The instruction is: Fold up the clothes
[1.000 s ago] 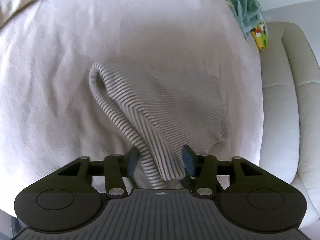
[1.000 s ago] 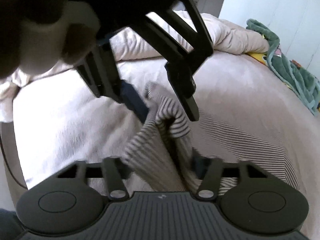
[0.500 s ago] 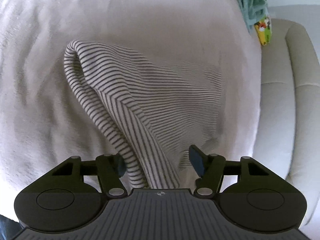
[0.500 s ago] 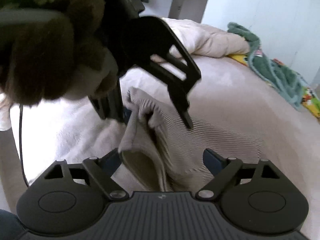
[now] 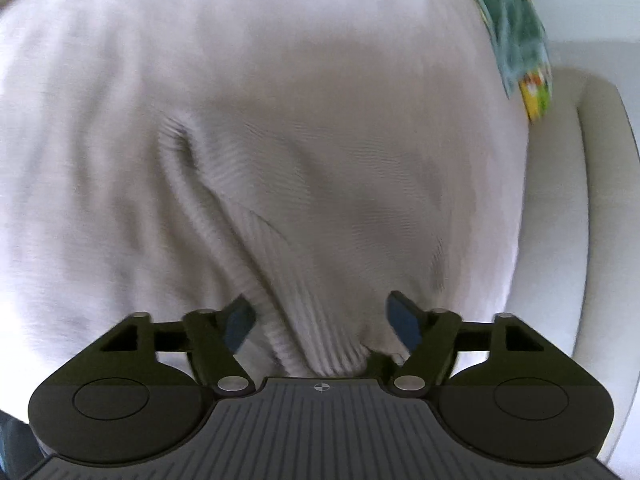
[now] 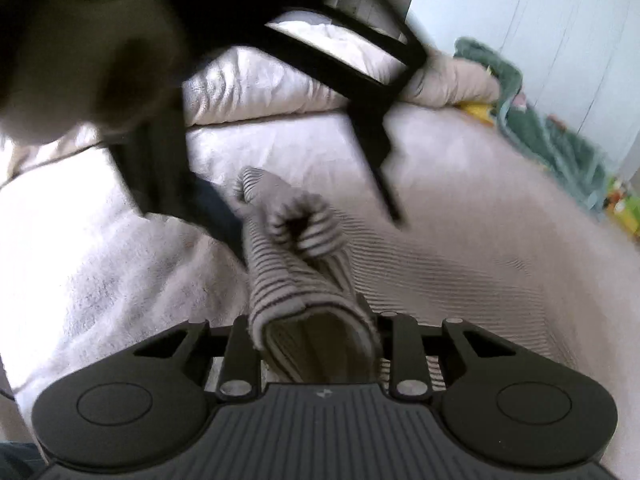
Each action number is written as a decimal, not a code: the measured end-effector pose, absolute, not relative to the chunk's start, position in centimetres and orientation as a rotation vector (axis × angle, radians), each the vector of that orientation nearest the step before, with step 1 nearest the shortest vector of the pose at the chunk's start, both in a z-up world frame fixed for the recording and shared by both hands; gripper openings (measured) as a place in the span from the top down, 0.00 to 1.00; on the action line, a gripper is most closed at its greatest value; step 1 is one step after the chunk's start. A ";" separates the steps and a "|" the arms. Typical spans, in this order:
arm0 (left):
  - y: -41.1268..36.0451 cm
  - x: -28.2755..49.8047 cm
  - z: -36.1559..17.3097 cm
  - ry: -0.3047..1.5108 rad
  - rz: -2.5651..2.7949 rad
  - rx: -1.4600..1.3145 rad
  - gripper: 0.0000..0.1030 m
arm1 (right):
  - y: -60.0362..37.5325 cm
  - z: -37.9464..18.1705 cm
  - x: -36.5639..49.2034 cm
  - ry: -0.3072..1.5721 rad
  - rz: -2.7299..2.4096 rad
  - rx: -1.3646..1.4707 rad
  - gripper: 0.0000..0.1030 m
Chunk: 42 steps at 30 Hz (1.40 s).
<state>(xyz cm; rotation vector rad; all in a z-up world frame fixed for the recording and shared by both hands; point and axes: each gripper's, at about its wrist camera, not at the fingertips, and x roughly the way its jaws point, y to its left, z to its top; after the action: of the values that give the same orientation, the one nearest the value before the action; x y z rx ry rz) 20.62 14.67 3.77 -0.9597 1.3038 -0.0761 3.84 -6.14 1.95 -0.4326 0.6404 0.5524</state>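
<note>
No words or numbers can be read anywhere; the only sign is a small round cross mark (image 5: pixel 321 387) on the left tongs' body.

The striped garment (image 6: pixel 440 276) lies spread on the bed (image 6: pixel 120 280), near its middle. One bunched end rises off the bed toward the right gripper (image 6: pixel 316 344), passing between that gripper's fingers. The left gripper (image 5: pixel 322 320) stands over the same raised fold — cloth between its jaws, pads apart from it on either side. Behind the garment a heaped duvet (image 6: pixel 300 80) sits at the head of the bed. To the right — along the bed's edge — lies a blanket (image 6: pixel 552 140), with a padded bench (image 5: pixel 580 220) beside the bed.
</note>
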 end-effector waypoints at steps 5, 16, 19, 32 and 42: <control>16.3 22.0 1.3 1.282 0.054 -0.965 0.20 | -6.7 2.3 3.2 0.627 0.569 -0.424 0.74; 11.8 25.8 4.7 1.237 -0.107 -0.784 0.55 | -4.6 0.9 4.8 0.598 0.518 -0.449 0.72; 12.5 25.7 6.0 1.182 -0.154 -0.762 0.43 | -5.2 1.7 5.3 0.614 0.510 -0.404 0.77; 15.2 25.9 2.6 1.271 -0.099 -0.839 0.07 | -6.0 2.6 5.4 0.601 0.517 -0.385 0.77; 12.4 24.6 2.4 1.210 -0.101 -0.825 0.49 | -6.9 -1.4 4.5 0.561 0.434 -0.529 0.38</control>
<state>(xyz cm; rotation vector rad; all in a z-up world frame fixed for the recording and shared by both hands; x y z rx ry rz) 24.56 12.41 2.41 -0.8253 1.2103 -0.1009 4.54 -6.88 -1.38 -0.5295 0.5613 0.4340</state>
